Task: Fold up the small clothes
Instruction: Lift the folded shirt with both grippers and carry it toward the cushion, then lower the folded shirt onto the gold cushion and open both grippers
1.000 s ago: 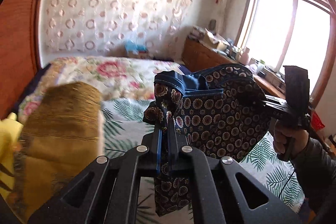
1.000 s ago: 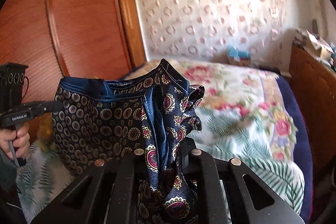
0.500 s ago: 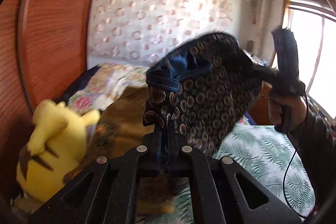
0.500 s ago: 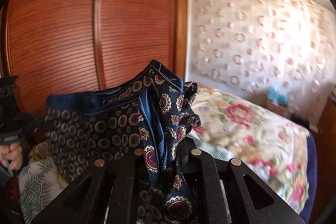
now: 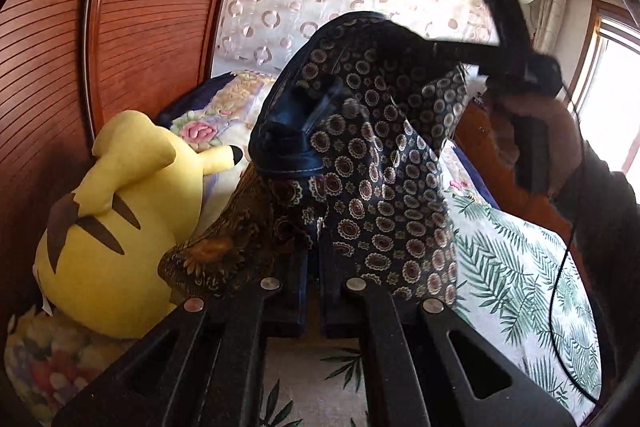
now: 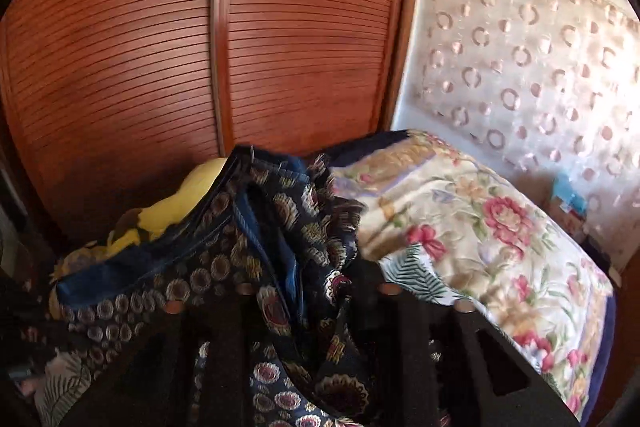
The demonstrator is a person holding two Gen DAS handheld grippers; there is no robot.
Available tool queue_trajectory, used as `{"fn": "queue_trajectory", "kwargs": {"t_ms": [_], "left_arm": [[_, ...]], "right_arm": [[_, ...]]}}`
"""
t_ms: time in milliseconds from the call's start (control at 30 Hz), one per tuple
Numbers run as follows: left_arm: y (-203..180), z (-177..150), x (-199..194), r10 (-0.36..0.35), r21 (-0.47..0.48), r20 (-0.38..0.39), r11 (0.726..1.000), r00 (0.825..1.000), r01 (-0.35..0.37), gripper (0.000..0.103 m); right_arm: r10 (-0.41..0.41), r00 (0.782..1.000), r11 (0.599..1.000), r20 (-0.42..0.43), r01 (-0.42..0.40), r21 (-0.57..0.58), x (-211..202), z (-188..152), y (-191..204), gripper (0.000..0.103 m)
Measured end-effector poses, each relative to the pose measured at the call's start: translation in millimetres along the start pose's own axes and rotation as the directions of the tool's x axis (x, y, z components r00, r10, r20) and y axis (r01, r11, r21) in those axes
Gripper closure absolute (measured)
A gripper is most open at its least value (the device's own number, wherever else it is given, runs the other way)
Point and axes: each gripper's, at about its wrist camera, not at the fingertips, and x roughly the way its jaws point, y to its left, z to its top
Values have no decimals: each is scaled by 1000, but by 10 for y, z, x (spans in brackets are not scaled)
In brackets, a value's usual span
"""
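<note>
Above leaf-print bedding, left tool [image 5: 314, 301] pinching medallion-print shorts [image 5: 372, 163], right tool [image 6: 316, 307] just loosening.

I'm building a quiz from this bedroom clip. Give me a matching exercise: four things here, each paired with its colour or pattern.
Things:
1. plush toy
2. shorts
3. wardrobe door
4. bedsheet

Looks:
A. reddish-brown wood slats
B. white with green fern leaves
C. yellow with brown stripes
D. dark blue with round medallions

Pairs: 1-C, 2-D, 3-A, 4-B
</note>
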Motion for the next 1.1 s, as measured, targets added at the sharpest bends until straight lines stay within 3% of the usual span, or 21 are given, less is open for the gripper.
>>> {"fn": "queue_trajectory", "kwargs": {"t_ms": [67, 133, 200, 367, 633, 933, 1000, 1100], "left_arm": [[-26, -10, -3, 1, -2, -4, 1000, 1000, -1, 98], [-9, -10, -1, 0, -6, -4, 1000, 1000, 0, 98], [4, -19, -7, 1, -6, -5, 1000, 1000, -1, 98], [15, -24, -5, 6, -6, -9, 1000, 1000, -6, 98], [164, -28, 80, 40, -41, -37, 998, 999, -42, 98], [89, -29, 100, 85, 2, -49, 996, 995, -85, 98], [44, -18, 42, 107, 34, -40, 994, 993, -106, 91], [-3, -11, -57, 138, 69, -8, 988, 990, -137, 70]], "right_arm": [[-53, 998, 999, 20, 53, 3, -26, 26, 41, 52], [-99, 993, 995, 56, 99, 4, -137, 5, 22, 51], [-93, 994, 996, 64, 93, 4, -327, -127, 208, 50], [-82, 996, 997, 33, 82, -1, -349, -372, 397, 50], [-33, 995, 998, -92, 39, 57, 241, -638, 349, 50], [-58, 998, 992, -26, 60, 107, 496, -807, 323, 49], [-76, 997, 991, -28, 79, 108, 421, -885, 396, 49], [-96, 995, 985, 0, 95, 145, 256, -1054, 496, 49]]}}
